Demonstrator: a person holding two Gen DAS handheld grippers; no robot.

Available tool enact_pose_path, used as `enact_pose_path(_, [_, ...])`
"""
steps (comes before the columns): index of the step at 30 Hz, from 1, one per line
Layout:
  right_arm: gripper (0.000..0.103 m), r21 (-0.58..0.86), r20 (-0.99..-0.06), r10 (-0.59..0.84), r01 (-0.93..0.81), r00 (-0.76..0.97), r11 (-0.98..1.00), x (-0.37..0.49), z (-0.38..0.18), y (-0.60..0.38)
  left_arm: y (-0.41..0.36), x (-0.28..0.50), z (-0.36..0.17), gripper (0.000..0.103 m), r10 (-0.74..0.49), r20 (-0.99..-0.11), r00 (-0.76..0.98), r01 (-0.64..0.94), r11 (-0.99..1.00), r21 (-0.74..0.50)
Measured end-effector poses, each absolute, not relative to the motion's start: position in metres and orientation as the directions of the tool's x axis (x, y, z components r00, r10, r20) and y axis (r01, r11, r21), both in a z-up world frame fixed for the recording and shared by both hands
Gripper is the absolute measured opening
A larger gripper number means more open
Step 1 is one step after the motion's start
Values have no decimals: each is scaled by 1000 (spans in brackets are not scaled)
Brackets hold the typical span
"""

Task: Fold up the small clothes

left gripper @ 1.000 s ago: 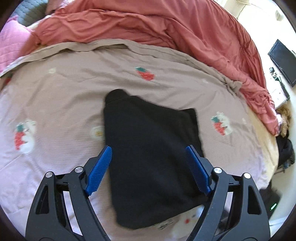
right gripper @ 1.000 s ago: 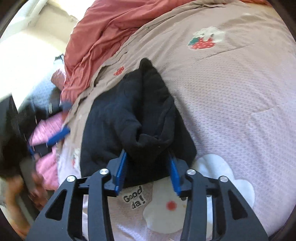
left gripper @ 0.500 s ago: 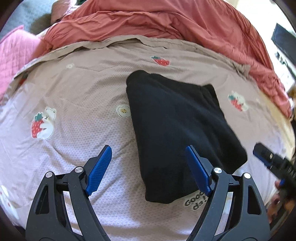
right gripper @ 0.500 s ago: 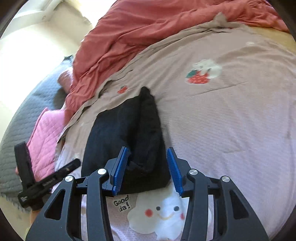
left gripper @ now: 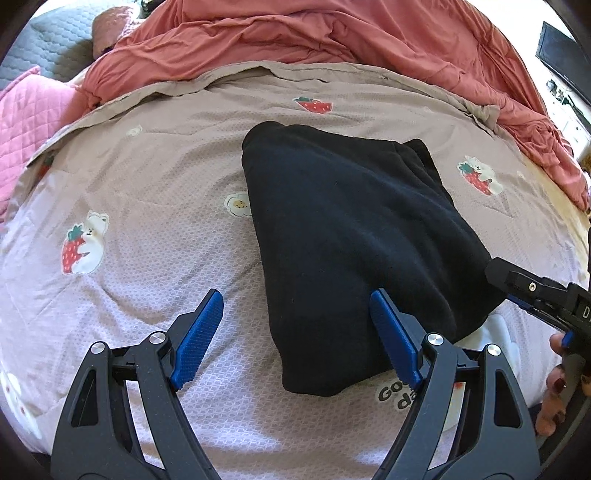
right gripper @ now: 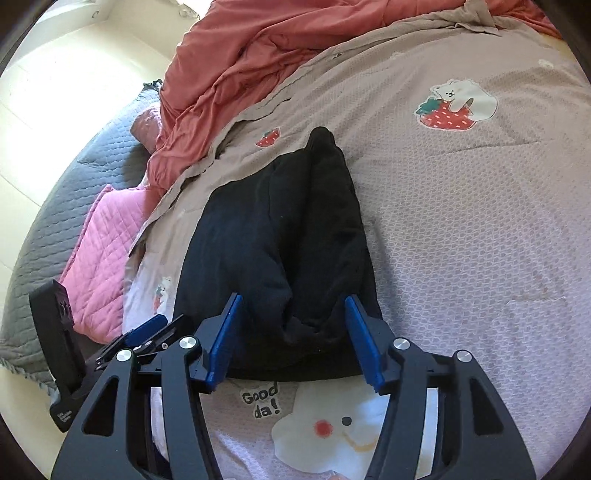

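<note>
Here the right tool [right gripper: 291, 338] is opening its jaws, a bunched edge of the black garment [right gripper: 280, 236] between the blue pads but no longer pinched. The left tool [left gripper: 295, 339] hangs wide open and empty above the garment's near corner. The garment lies folded on the bed's printed blanket [left gripper: 147, 206], with a rumpled red sheet [left gripper: 332, 33] beyond it.

A small black fleecy garment [left gripper: 351, 236], folded into a thick, roughly trapezoid bundle, lies flat on the mauve strawberry-and-bear printed bedspread [left gripper: 147, 229], its bunched near edge slightly raised.
</note>
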State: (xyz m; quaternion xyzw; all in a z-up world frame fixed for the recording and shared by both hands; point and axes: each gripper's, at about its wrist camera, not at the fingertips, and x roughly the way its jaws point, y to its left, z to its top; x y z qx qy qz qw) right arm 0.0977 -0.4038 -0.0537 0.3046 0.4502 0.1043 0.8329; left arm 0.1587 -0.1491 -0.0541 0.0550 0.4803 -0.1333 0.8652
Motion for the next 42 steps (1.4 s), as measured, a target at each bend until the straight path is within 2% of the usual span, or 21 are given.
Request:
enact_pose_path(3, [46, 563, -711, 430, 84, 556, 822, 101, -54, -397, -149, 159, -55, 75, -177, -847, 501, 278, 960, -37])
enact_pose_path(4, [38, 546, -719, 422, 74, 552, 834, 102, -54, -394, -148, 159, -55, 75, -178, -848, 500, 277, 960, -38])
enact_pose_path(5, [26, 542, -720, 423, 64, 551, 838, 102, -53, -393, -148, 159, -55, 75, -180, -849, 497, 278, 960, -41])
enact_pose_path(7, [15, 544, -710, 436, 39, 553, 838, 101, -49, -390, -147, 158, -55, 75, -180, -849, 496, 277, 960, -42])
enact_pose_path(8, [11, 540, -706, 437, 24, 557, 841, 99, -46, -389, -147, 157, -54, 75, -176, -850, 497, 276, 960, -37])
enact_pose_path(10, [10, 560, -681, 463, -4, 568, 828, 96, -37, -388, -146, 155, -52, 75, -172, -851, 497, 273, 961, -35])
enact_pose_path(13, [10, 539, -696, 438, 11, 569, 842, 91, -34, -393, -146, 154, -50, 75, -181, -853, 490, 277, 960, -44])
enact_pose_path(17, [10, 521, -762, 410, 98, 502, 848, 96, -59, -401, -145, 153, -57, 76, -190, -863, 468, 287, 956, -55])
enact_pose_path(19, [11, 533, -765, 416, 120, 491, 838, 97, -65, -404, -146, 153, -60, 77, -188, -866, 464, 290, 956, -52])
enact_pose_path(21, [14, 529, -770, 409, 131, 490, 839, 96, -66, -406, -145, 153, -61, 77, -189, -866, 463, 289, 956, -53])
enact_pose_path(23, [25, 539, -766, 406, 155, 498, 828, 95, -67, -411, -145, 152, -58, 77, -192, -861, 472, 291, 955, -54])
enact_pose_path(26, [33, 548, -760, 394, 184, 518, 816, 93, -66, -420, -145, 150, -46, 77, -194, -839, 509, 295, 955, -41])
enact_pose_path(31, [33, 531, -749, 357, 185, 558, 827, 92, -56, -424, -154, 155, -35, 77, -210, -826, 523, 310, 950, -45])
enact_pose_path(36, [36, 505, -735, 292, 207, 612, 838, 90, -46, -435, -161, 164, -49, 77, -185, -858, 479, 309, 951, -32])
enact_pose_path(38, [44, 504, -729, 294, 194, 619, 842, 95, -44, -433, -162, 164, -57, 77, -185, -867, 463, 311, 950, -37])
enact_pose_path(42, [52, 503, -709, 316, 138, 630, 853, 105, -39, -426, -161, 163, -61, 77, -188, -868, 459, 314, 949, -40])
